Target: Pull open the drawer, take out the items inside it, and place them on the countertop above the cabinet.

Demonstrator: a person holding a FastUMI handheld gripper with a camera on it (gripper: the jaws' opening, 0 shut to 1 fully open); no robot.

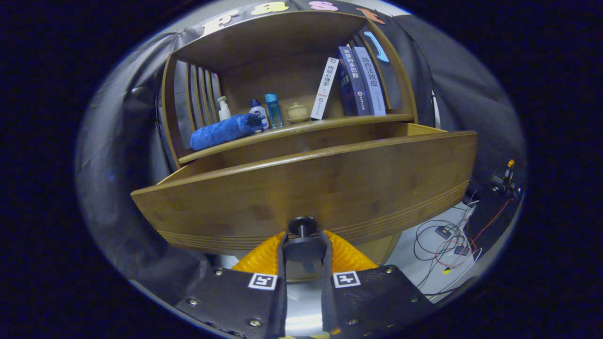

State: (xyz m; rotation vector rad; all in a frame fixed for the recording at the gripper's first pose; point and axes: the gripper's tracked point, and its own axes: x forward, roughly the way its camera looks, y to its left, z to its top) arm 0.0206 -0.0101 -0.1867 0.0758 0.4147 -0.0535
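Wooden and brown, the drawer (306,188) stands pulled out from the cabinet (287,127), its curved front grooved along the lower edge. Its dark round knob (303,230) sits between the fingers of the gripper (304,247), which have closed in on it from both sides, level with the drawer front. On the countertop above lie a rolled blue towel (224,132), small bottles (259,114), a pale lidded pot (297,112) and leaning books (351,84). Loose cables (447,242) trail on the floor beside the cabinet.

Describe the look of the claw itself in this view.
The claw has two flat dark plates studded with round metal screws. Each carries a square black-and-white tag near its inner edge. Two long, narrow fingers run forward from the plates.
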